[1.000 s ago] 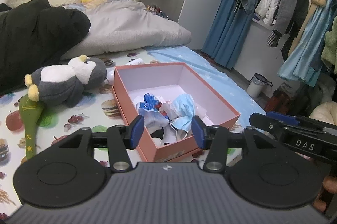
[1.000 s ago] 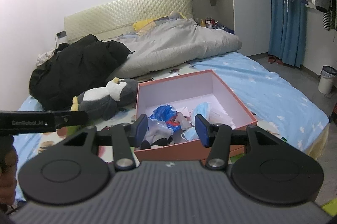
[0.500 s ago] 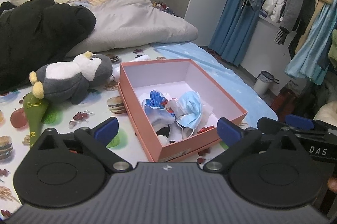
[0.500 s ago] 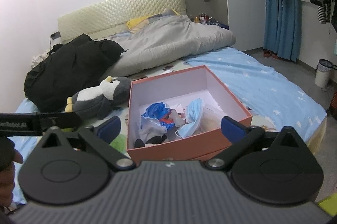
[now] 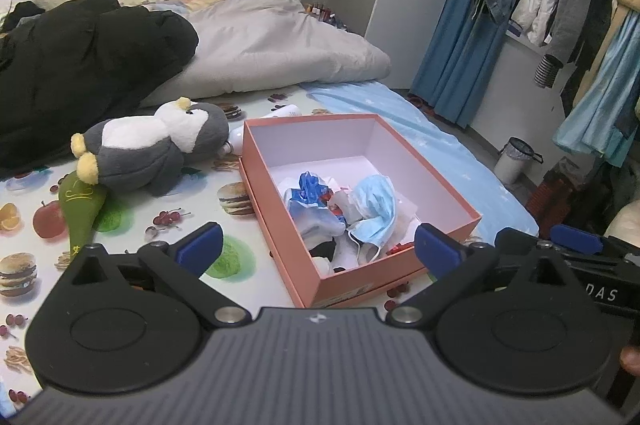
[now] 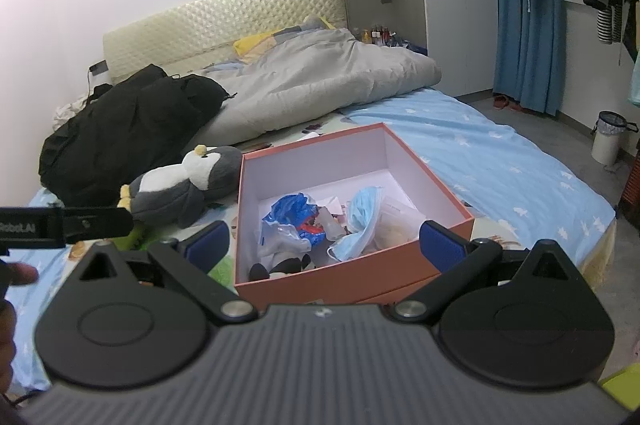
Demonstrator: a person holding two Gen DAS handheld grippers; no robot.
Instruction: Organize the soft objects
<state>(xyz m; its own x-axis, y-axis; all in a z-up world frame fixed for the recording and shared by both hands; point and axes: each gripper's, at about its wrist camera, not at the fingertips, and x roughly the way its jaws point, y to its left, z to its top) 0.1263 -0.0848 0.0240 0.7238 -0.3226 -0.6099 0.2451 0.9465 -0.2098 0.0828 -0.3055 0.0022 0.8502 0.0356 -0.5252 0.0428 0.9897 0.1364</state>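
An open pink box [image 5: 430,181] [image 6: 424,171] sits on the bed. It holds a blue face mask [image 5: 376,209] [image 6: 362,215], a blue and white plastic bag [image 5: 310,195] [image 6: 290,219] and other soft bits. A grey and white penguin plush [image 5: 148,149] [image 6: 184,183] lies left of the box, with a green soft toy [image 5: 82,211] under its feet. My left gripper [image 5: 318,251] is open and empty in front of the box. My right gripper [image 6: 324,243] is open and empty, also in front of the box.
A black coat [image 5: 80,65] [image 6: 128,125] and a grey duvet [image 5: 272,53] [image 6: 320,81] lie at the back of the bed. A food-print mat [image 5: 36,245] covers the near left. Clothes hang at the right [image 5: 580,5]. A small bin [image 6: 608,141] stands on the floor.
Both grippers have opened wide from a narrow gap. Both have pulled back slightly from the box.
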